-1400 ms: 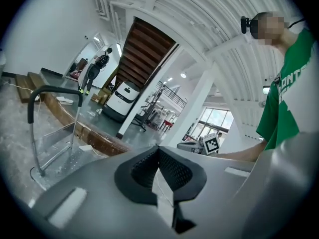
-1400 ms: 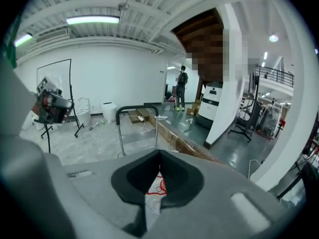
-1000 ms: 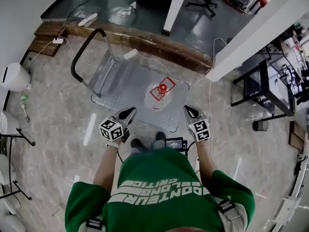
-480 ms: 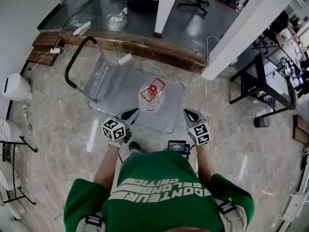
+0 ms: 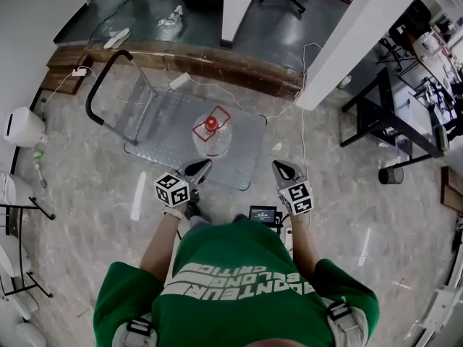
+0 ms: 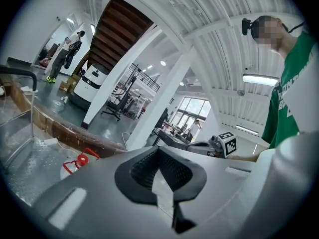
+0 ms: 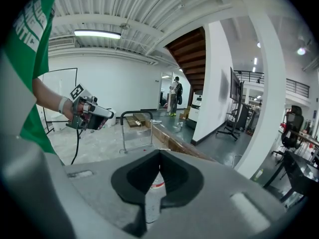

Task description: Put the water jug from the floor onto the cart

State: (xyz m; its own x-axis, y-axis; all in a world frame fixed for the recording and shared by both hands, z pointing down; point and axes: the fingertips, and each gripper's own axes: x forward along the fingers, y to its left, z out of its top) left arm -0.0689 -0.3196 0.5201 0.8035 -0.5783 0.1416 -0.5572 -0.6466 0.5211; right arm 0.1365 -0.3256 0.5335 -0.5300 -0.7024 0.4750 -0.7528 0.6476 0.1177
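The cart (image 5: 163, 121) has a deck of bright metal with a small raised pattern, and its handle (image 5: 92, 89) looks matt black. The water jug (image 5: 211, 139) is of clear, glossy plastic with a red plastic cap (image 5: 210, 123), while the floor (image 5: 87, 194) is polished, marble-like stone that mirrors the light. The left gripper (image 6: 159, 152) shows a smooth, matt grey shell and black ribbed pads (image 6: 142, 171).

Marble floor (image 5: 87, 215), white pillar (image 5: 365, 42), blk desk (image 5: 376, 118) rt, ceiling strip light (image 7: 97, 34).

Clear water jug (image 5: 211, 139), red cap (image 5: 210, 123), silver cart (image 5: 242, 147), green shirt (image 5: 231, 284), grey marbled floor (image 5: 87, 223)
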